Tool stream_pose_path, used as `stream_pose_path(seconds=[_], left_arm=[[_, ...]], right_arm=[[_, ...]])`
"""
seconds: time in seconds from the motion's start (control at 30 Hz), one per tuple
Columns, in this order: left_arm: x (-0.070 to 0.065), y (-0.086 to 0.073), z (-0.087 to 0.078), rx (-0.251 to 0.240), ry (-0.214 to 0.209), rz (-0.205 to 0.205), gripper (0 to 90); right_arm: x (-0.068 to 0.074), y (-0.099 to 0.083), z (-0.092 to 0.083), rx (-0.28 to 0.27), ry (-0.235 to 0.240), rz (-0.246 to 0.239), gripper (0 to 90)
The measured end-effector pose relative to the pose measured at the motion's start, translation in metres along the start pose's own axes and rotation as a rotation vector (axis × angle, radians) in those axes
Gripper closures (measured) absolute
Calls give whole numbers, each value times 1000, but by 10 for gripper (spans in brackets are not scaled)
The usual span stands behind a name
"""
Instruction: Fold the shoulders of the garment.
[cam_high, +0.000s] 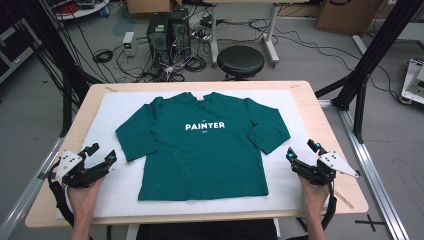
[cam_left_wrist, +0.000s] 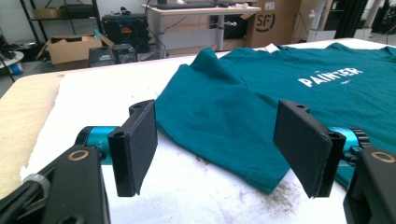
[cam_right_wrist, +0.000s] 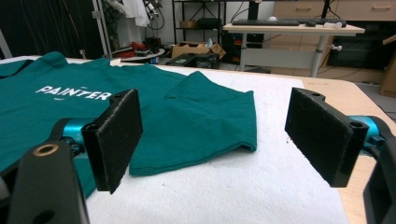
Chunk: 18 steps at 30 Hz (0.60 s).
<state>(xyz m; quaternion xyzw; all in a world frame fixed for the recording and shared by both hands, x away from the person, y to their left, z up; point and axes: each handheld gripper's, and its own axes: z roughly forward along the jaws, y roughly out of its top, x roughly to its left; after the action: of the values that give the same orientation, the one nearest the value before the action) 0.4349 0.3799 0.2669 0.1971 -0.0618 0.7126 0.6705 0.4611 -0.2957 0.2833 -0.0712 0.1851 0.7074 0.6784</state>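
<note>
- Green T-shirt (cam_high: 202, 147): flat, face up at frame centre on white mat (cam_high: 120, 107), white "PAINTER" print, sleeves spread.
- Left gripper (cam_high: 100, 156), lower left: jaws apart, empty.
- Right gripper (cam_high: 301, 150), lower right: jaws apart, empty.

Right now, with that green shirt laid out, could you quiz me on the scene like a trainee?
1. True or false: the shirt lies flat, front up.
2. What word is printed on it?
3. The left gripper is: A) shut on a sleeve, B) open beside the shirt, C) resting on the collar.

Key: 1 true. 2 PAINTER. 3 B; the right gripper is open too, on the other side.
</note>
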Motion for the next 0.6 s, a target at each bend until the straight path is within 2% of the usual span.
stream_pose_path(seconds=[0.1, 0.17, 0.23, 0.27, 0.33, 0.43, 0.47, 0.5, 0.6], left_arm=[[-1, 1, 2, 23, -5, 16, 304], [-3, 5, 3, 39, -34, 8, 325], [-5, 8, 3, 45, -39, 10, 331], [-7, 15, 3, 58, -57, 20, 339], [-9, 19, 4, 59, -66, 32, 339], [-12, 31, 7, 66, -121, 43, 362], [-15, 39, 8, 70, -134, 65, 371], [-15, 39, 8, 70, -134, 65, 371], [-17, 55, 15, 87, -158, 89, 377]], right_arm=[[0, 0, 1, 5, -7, 5, 194], [0, 1, 1, 9, -8, 10, 194], [0, 1, 1, 9, -9, 9, 194], [0, 1, 1, 10, -11, 11, 194], [-1, 1, 2, 12, -11, 9, 194], [0, 1, 1, 10, -13, 11, 194], [-1, 1, 1, 10, -13, 11, 194], [-1, 1, 1, 10, -13, 11, 194], [-1, 1, 1, 9, -13, 13, 194]])
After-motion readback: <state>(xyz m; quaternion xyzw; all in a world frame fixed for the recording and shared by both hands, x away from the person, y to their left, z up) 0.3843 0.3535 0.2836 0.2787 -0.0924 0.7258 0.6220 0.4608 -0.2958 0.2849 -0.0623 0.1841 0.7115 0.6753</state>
